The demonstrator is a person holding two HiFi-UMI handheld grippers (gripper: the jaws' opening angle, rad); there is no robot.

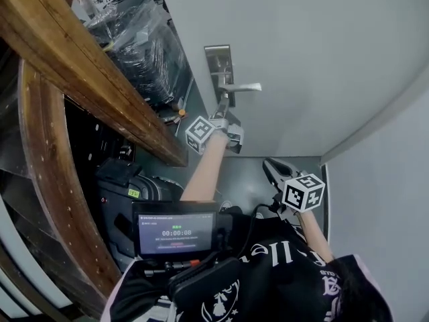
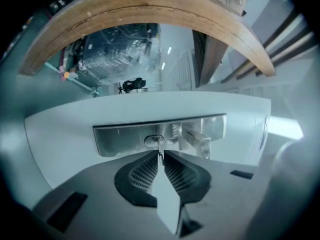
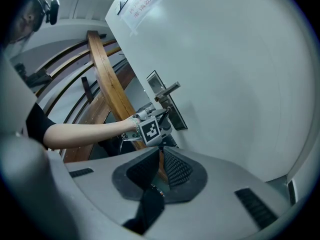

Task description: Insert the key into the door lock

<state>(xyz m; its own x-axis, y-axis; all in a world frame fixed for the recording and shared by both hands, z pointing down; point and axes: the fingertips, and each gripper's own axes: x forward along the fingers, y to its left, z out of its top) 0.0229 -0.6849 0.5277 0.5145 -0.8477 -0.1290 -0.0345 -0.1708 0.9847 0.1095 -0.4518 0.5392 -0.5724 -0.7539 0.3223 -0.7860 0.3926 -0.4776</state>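
Left gripper (image 2: 160, 157): jaws clamped on the thin silver metal key (image 2: 160, 151). The key stands on edge between the ribbed black pads (image 2: 142, 173), blade pointing straight ahead out of the tips. The blade's tip meets the small oval keyhole (image 2: 154, 141); I cannot tell how deep it sits.

The keyhole is set in the long brushed-steel lock plate (image 2: 120, 139). On the same plate, just beside the keyhole, is the silver lever door handle (image 2: 199, 140). From the head view, I have this gripper reaching out to the plate right under the lever, on the pale grey door (image 1: 301, 45).

Right gripper (image 3: 161, 156): jaws drawn almost together, only a slit between the pads, nothing held. It hangs well back from the lock, near my body, looking across at the left gripper's marker cube (image 3: 150, 129).

Surroundings: a curved brown wooden beam (image 1: 87, 72) runs along the left of the door.
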